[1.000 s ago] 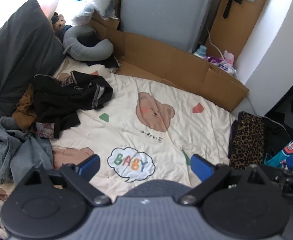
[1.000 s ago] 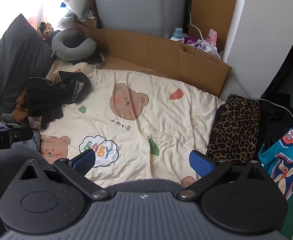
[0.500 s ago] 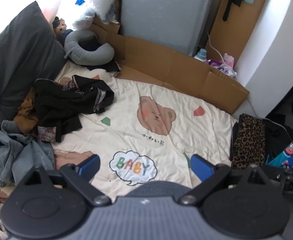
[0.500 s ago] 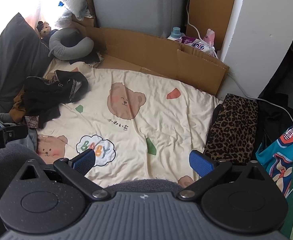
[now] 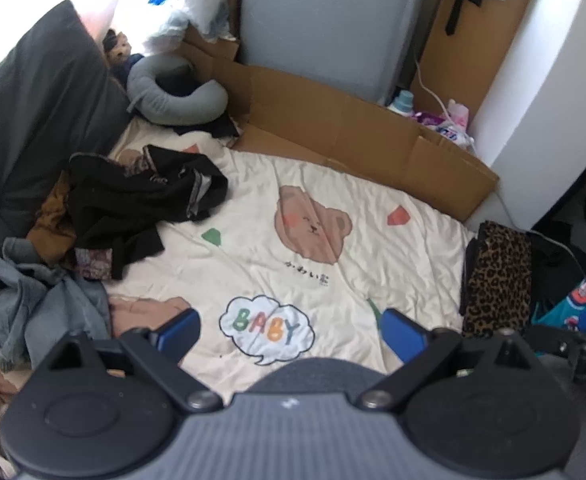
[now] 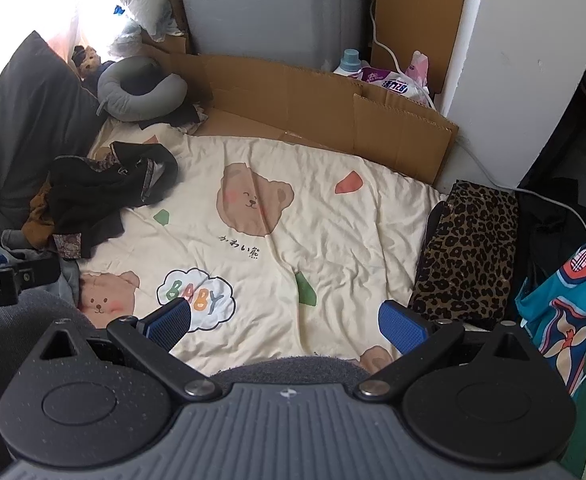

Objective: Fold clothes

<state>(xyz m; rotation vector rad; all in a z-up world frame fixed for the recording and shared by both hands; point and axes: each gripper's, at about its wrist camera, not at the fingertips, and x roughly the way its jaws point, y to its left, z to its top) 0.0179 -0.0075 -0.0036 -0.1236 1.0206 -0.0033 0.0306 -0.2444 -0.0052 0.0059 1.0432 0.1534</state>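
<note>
- Left gripper (image 5: pixel 291 330) held above a cream bear-print blanket (image 5: pixel 333 256), blue pads (image 5: pixel 179 330) spread wide, nothing between them.
- Heap of unfolded clothes at left: black garment (image 5: pixel 133 204) on top, brown piece (image 5: pixel 51 222) beside it, grey-blue denim (image 5: pixel 41 300) nearest.
- Folded leopard-print garment (image 5: pixel 499 276) at the blanket's right edge.
- Grey neck pillow (image 5: pixel 173 98) and flattened cardboard (image 5: pixel 353 128) along the far side.
- Part of the right gripper (image 5: pixel 573 350) at far right.
</note>
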